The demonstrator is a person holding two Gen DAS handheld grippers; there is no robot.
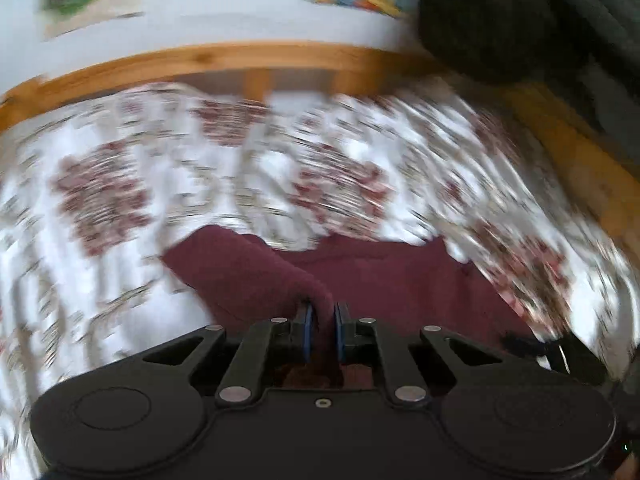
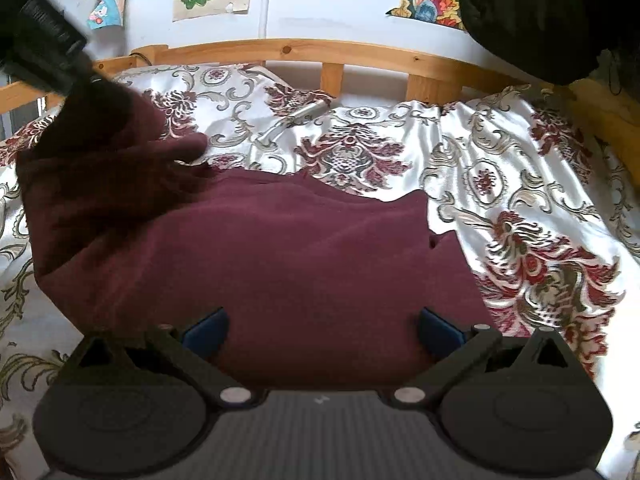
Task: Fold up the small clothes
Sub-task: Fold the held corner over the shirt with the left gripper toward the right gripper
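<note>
Bed [image 2: 500, 152]: patterned cover, carries work | maroon garment [image 2: 280, 264]: spread mid-bed, left side lifted for folding over | left gripper [image 1: 321, 332]: clamped on garment edge | right gripper [image 2: 320, 332]: fingers apart above garment's near edge, empty.
</note>
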